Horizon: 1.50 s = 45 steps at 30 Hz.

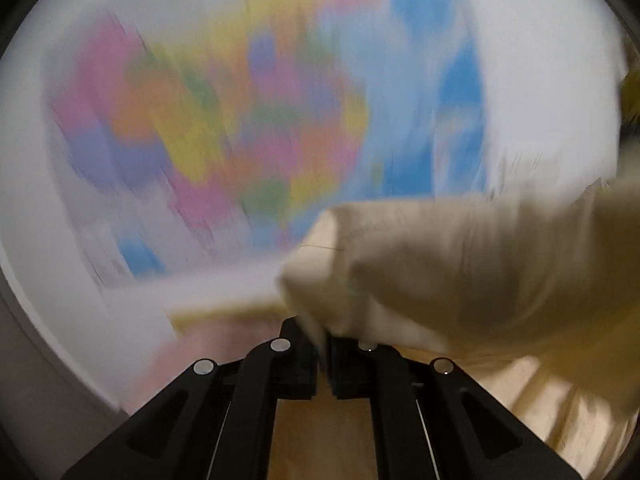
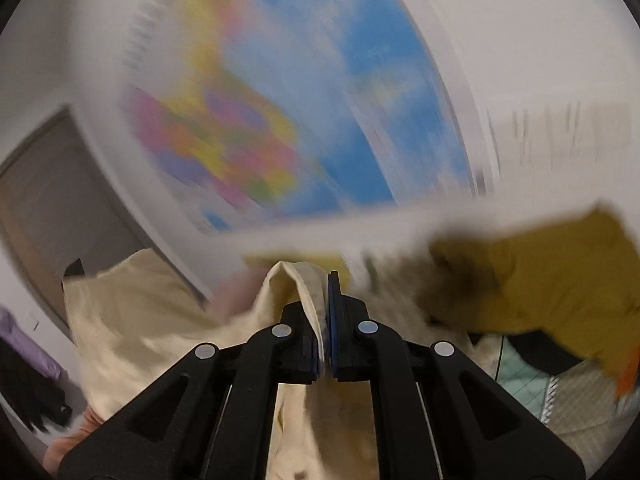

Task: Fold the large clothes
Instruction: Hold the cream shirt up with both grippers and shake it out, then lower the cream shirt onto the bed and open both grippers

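While both grippers pinch the cream garment [image 1: 480, 264], you need to keep the cloth taut between them. Your left gripper [image 1: 323, 344] has its jaws closed on a bunched edge of the fabric, which billows up and to the right of the fingers. Your right gripper [image 2: 325, 320] has its jaws closed on a folded hem that stands up between the pads, with the rest of the garment hanging to the left and below. Both views are smeared, so the cloth is judged to be in mid-swing, lifted clear in front of the coloured wall map [image 1: 240, 120].

Hold both pinches firm; a loose edge would likely slip out during a fast swing. Keep the two grippers level with each other so the garment hangs flat and square, not twisted. Spread them apart until the top edge is straight, then lay the cloth down smoothly. Steer clear of the mustard garment [image 2: 560, 280] lying to the right, so it does not get dragged along.
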Motion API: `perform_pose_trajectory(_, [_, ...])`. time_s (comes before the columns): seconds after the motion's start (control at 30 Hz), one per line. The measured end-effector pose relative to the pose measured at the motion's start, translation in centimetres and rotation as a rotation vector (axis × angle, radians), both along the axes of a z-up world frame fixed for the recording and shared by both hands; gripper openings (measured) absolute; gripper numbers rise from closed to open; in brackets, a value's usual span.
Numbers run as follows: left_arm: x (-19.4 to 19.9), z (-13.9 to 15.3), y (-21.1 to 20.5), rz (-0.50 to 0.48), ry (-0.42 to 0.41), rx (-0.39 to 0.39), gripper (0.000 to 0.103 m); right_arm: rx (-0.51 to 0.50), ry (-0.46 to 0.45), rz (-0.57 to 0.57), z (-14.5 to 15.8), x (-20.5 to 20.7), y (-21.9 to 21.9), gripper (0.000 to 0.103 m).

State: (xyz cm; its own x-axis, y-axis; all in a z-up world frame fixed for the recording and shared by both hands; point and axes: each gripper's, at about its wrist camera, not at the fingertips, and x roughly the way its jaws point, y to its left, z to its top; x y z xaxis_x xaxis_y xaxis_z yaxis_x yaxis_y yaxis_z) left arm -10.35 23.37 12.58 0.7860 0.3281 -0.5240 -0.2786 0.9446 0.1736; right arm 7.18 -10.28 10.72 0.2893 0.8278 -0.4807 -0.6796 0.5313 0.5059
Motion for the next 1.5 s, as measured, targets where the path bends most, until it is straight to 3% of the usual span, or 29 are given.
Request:
perform_pose_trajectory(0.07, [4.6, -5.0, 1.5, 0.023, 0.123, -0.048, 0.002, -0.051, 0.125, -0.033, -5.1, 4.0, 2.2, 0.004])
perform_pose_trajectory(0.17, [9.1, -9.9, 3.9, 0.048, 0.217, -0.120, 0.002, -0.102, 0.229, -0.079, -10.9, 8.6, 4.0, 0.004])
perform_pose_trajectory(0.23, [10.7, -11.5, 5.3, 0.052, 0.257, -0.182, 0.002, -0.143, 0.240, -0.113, -12.4, 10.3, 4.1, 0.004])
perform_pose_trajectory(0.27, [11.4, -12.0, 5.9, 0.056, 0.276, -0.175, 0.002, -0.174, 0.240, -0.125, -13.0, 10.8, 4.1, 0.005])
perform_pose_trajectory(0.33, [12.6, -12.8, 6.7, 0.082, 0.314, -0.135, 0.003, -0.261, 0.220, -0.138, -13.7, 11.5, 4.3, 0.021])
perform_pose_trajectory(0.37, [12.8, -13.0, 7.1, 0.077, 0.330, -0.147, 0.009, -0.317, 0.182, -0.152, -13.5, 11.3, 4.1, 0.028])
perform_pose_trajectory(0.43, [12.5, -12.8, 7.6, 0.076, 0.330, -0.168, 0.021, -0.343, 0.089, -0.189, -12.0, 10.4, 3.1, 0.056])
perform_pose_trajectory(0.5, [12.0, -11.9, 7.4, 0.035, 0.295, -0.162, 0.045, -0.355, -0.038, -0.216, -9.9, 8.4, 1.7, 0.061])
perform_pose_trajectory(0.53, [11.2, -11.0, 7.0, 0.009, 0.264, -0.151, 0.047, -0.363, -0.107, -0.205, -8.8, 7.1, 1.5, 0.064])
perform_pose_trajectory(0.57, [10.9, -10.3, 6.4, -0.024, 0.245, -0.139, 0.048, -0.384, -0.197, -0.148, -7.6, 4.8, 2.3, 0.067])
perform_pose_trajectory(0.63, [10.1, -9.2, 4.6, -0.111, 0.213, -0.098, 0.063, -0.439, -0.323, -0.050, -6.9, 1.6, 4.2, 0.080])
perform_pose_trajectory(0.67, [9.9, -8.8, 3.5, -0.143, 0.202, -0.073, 0.075, -0.474, -0.384, 0.007, -7.1, 0.0, 5.7, 0.082])
perform_pose_trajectory(0.8, [11.4, -11.0, 1.4, -0.235, 0.277, -0.059, 0.076, -0.683, -0.523, 0.163, -11.8, -3.0, 12.8, 0.079])
perform_pose_trajectory(0.87, [12.5, -13.0, 1.5, -0.229, 0.326, -0.041, 0.076, -0.762, -0.579, 0.167, -13.9, -2.6, 15.2, 0.069])
perform_pose_trajectory(0.9, [13.0, -13.6, 1.4, -0.217, 0.348, -0.032, 0.071, -0.779, -0.572, 0.159, -14.5, -1.9, 16.1, 0.056])
perform_pose_trajectory(0.93, [13.6, -14.4, 1.8, -0.191, 0.377, -0.029, 0.068, -0.767, -0.527, 0.168, -14.7, -1.0, 16.6, 0.035])
perform_pose_trajectory(1.0, [14.2, -14.6, 3.1, -0.155, 0.389, -0.044, 0.057, -0.702, -0.434, 0.151, -13.9, 1.4, 17.0, 0.016])
perform_pose_trajectory(1.07, [14.4, -13.9, 5.0, -0.110, 0.357, -0.089, 0.057, -0.591, -0.390, 0.074, -11.5, 4.2, 16.6, 0.011])
perform_pose_trajectory(1.13, [14.5, -13.3, 7.1, -0.064, 0.334, -0.153, 0.057, -0.488, -0.238, 0.012, -10.6, 7.8, 16.1, 0.011])
perform_pose_trajectory(1.2, [14.4, -13.0, 8.2, -0.036, 0.326, -0.168, 0.057, -0.453, -0.121, -0.021, -11.4, 10.7, 16.2, 0.011])
perform_pose_trajectory(1.27, [13.8, -12.9, 8.6, -0.041, 0.326, -0.183, 0.058, -0.513, -0.095, -0.046, -12.8, 11.9, 17.0, 0.023])
perform_pose_trajectory(1.3, [13.1, -12.7, 8.6, -0.049, 0.326, -0.181, 0.061, -0.550, -0.083, -0.093, -13.4, 12.1, 17.0, 0.046])
perform_pose_trajectory(1.33, [12.6, -12.5, 8.3, -0.061, 0.325, -0.173, 0.062, -0.544, -0.074, -0.124, -13.3, 12.1, 16.4, 0.058])
perform_pose_trajectory(1.43, [9.7, -11.8, 7.3, -0.117, 0.305, -0.157, 0.067, -0.385, -0.086, -0.115, -10.9, 10.1, 12.5, 0.060])
perform_pose_trajectory(1.5, [7.0, -11.1, 6.5, -0.171, 0.278, -0.160, 0.070, -0.342, -0.128, -0.102, -9.1, 7.5, 9.2, 0.067])
